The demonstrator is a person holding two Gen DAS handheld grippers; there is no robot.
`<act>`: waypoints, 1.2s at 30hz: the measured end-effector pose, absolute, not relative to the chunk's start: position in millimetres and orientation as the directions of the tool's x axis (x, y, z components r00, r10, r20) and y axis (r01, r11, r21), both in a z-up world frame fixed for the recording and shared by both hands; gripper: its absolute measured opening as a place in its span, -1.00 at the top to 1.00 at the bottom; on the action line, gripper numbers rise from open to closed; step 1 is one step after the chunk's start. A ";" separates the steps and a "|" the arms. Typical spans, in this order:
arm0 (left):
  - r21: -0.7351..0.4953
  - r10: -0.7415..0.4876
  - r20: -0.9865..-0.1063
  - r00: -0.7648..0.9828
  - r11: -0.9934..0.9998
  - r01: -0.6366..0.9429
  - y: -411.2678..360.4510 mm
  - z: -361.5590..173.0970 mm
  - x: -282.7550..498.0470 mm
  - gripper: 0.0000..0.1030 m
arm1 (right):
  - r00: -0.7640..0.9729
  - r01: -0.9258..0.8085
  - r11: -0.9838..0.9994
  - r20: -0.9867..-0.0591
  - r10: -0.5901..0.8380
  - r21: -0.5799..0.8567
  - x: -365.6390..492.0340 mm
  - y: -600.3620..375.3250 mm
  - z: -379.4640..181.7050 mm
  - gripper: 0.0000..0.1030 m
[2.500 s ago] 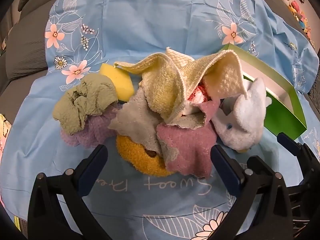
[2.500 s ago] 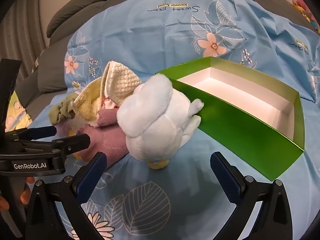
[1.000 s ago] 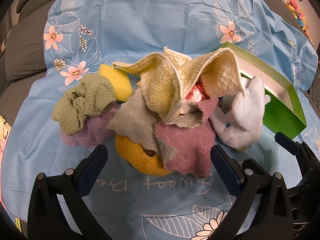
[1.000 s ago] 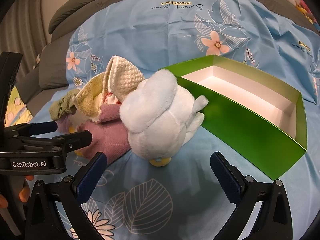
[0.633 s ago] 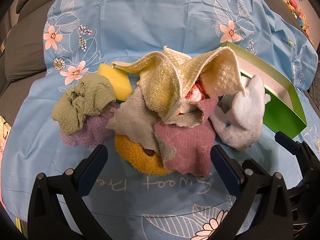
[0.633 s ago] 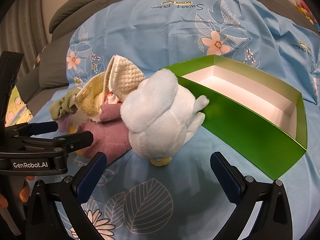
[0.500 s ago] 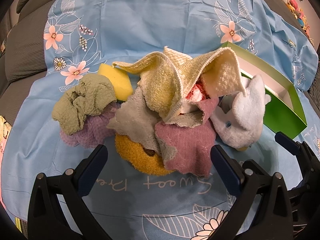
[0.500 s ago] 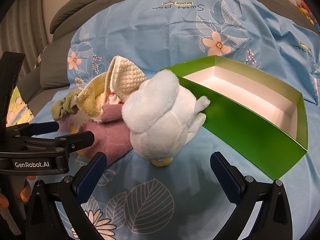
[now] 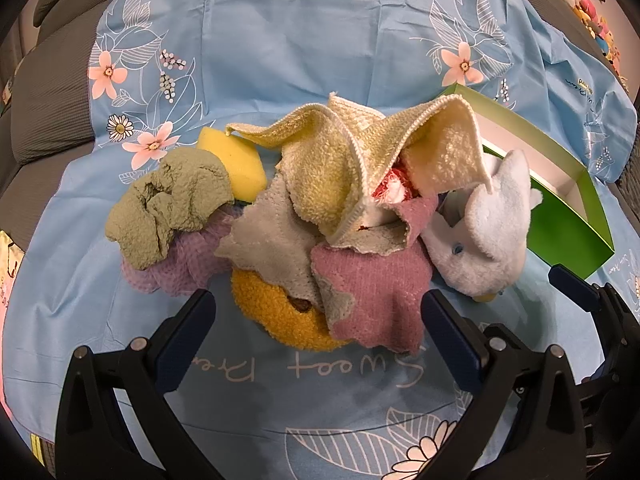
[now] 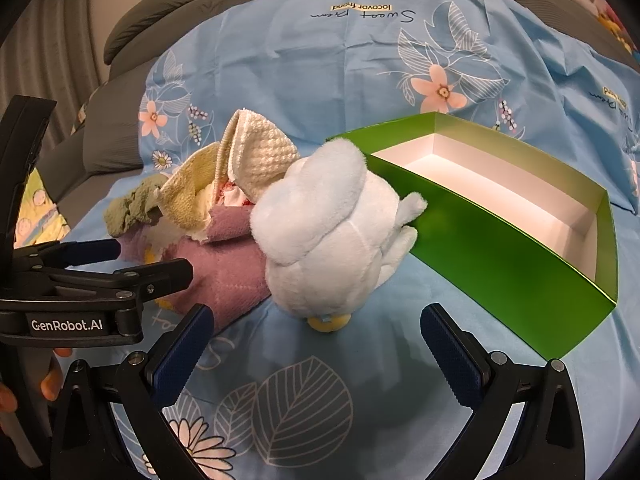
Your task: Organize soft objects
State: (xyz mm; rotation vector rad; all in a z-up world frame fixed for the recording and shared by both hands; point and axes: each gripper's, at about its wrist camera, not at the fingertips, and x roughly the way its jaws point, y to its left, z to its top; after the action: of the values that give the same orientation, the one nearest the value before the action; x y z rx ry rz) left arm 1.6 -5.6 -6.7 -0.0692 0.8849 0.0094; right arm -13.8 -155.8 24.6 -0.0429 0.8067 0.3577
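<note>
Our left claw (image 9: 316, 328) is wide open and holds nothing. It hangs just in front of a pile of soft cloths (image 9: 320, 184) on the blue sheet (image 9: 304, 40). Our right claw (image 10: 316, 340) is wide open too, near the white plush toy (image 10: 332, 240). The toy sits between the pile and the green box (image 10: 512, 264), touching both. The box is open.
</note>
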 end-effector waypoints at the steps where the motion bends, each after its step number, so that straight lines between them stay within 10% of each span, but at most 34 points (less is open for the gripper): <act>1: -0.058 -0.022 -0.773 0.634 0.998 -0.036 -5.4 -6.6 1.3 -0.98 | 0.636 -0.329 0.939 -0.713 0.297 0.098 -13.4 -155.9 24.4 -1.00; 28: -0.351 -0.436 -0.632 0.641 0.898 0.265 -47.6 18.7 19.2 -0.98 | 0.597 -0.320 0.908 -0.686 0.415 0.271 5.2 -188.8 26.6 -1.00; 36: -0.414 -0.530 -0.621 0.578 0.848 0.332 -67.6 10.7 38.3 -0.68 | 0.497 -0.310 0.880 -0.728 0.473 0.360 39.8 -187.5 9.0 -1.00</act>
State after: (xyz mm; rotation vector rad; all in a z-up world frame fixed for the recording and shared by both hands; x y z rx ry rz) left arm 38.3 -67.6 10.7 -0.2647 0.8099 -0.5109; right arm 39.8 -187.5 9.0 0.1914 0.9381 0.4774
